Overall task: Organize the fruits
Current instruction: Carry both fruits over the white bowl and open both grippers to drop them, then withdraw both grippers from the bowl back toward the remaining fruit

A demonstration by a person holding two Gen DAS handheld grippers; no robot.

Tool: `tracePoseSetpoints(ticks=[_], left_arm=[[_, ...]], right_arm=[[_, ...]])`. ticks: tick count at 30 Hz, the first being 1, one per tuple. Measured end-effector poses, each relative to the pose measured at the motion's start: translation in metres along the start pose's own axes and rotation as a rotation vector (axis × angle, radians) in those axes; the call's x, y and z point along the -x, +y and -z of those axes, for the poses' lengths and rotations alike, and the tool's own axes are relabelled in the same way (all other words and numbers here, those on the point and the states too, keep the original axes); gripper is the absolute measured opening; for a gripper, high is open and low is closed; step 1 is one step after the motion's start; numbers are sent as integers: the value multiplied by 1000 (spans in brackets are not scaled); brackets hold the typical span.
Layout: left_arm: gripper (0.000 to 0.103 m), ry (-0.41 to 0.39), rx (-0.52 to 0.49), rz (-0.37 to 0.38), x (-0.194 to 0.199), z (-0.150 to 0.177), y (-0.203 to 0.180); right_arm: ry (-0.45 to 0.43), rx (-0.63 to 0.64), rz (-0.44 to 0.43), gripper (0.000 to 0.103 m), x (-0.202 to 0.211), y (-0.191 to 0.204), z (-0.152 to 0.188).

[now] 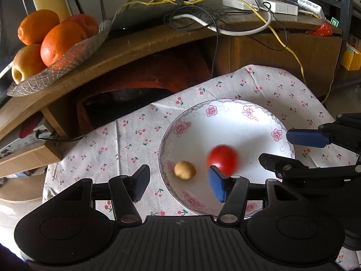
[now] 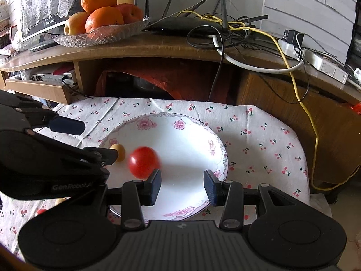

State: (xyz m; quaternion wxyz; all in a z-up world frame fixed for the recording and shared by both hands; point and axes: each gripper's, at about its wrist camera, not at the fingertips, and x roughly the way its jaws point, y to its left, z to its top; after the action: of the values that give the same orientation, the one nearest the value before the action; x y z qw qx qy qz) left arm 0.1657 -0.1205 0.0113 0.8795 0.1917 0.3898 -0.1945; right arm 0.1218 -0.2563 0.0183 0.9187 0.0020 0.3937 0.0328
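Note:
A white floral plate lies on a cherry-print cloth. In it are a red tomato, blurred in both views, and a small tan round fruit to its left. My left gripper is open over the plate's left edge; the tan fruit is just ahead between its fingers, and the tomato is at its right pad. My right gripper is open and holds nothing over the plate's near right part, with the tomato just beyond its left finger.
A glass dish with oranges and apples stands on the wooden shelf behind the low table. A black router, tangled cables and a white power strip cover the shelf's right side. Cloth lies bare right of the plate.

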Motion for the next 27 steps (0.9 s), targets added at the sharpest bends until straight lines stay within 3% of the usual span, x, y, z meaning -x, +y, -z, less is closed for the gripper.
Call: tracePoseSetpoints(ticks=[27], left_arm=[[65, -38, -19, -29, 26, 6, 0]], right_arm=[[-24, -6, -2, 40, 22, 9, 2]])
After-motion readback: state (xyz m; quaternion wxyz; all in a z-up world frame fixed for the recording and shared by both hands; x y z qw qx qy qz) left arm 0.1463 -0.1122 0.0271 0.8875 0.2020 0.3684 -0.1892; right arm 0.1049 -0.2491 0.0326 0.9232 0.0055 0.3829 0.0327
